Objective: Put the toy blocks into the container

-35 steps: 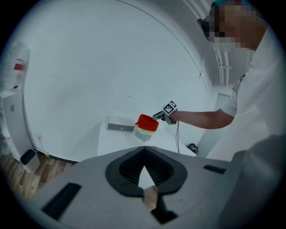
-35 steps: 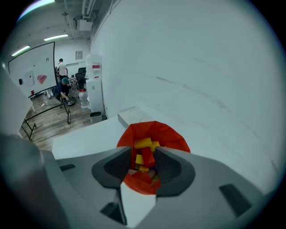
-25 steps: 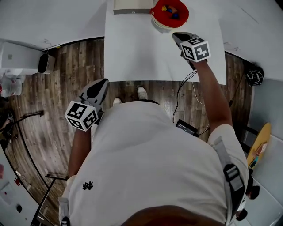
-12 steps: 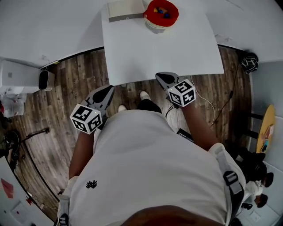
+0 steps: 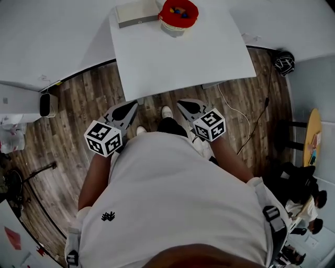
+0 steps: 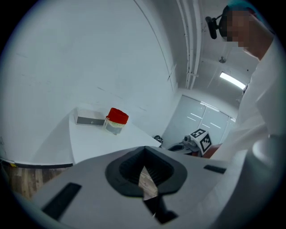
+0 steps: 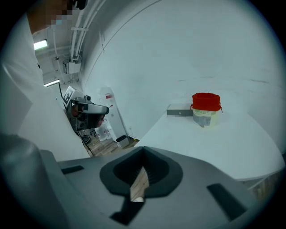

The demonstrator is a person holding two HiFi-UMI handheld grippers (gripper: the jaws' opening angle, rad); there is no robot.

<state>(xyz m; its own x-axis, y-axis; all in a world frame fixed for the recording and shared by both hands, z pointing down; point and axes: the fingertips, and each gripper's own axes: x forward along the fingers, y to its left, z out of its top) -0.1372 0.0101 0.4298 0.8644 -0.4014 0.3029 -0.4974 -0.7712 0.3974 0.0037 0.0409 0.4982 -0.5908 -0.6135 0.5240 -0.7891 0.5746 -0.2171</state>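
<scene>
Left gripper (image 5: pixel 127 108), right gripper (image 5: pixel 186 106): jaws together, both empty. Container (image 5: pixel 178 15) holding blocks (image 5: pixel 179 10): well ahead of both. Likely risk: a careless forward reach topples it.

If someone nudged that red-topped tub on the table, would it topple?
Probably not: the tub looks squat, so a low nudge would likely slide it across the smooth white table. Its pale lower wall looks like thin plastic, and the blocks inside look small, so it is probably light.
</scene>
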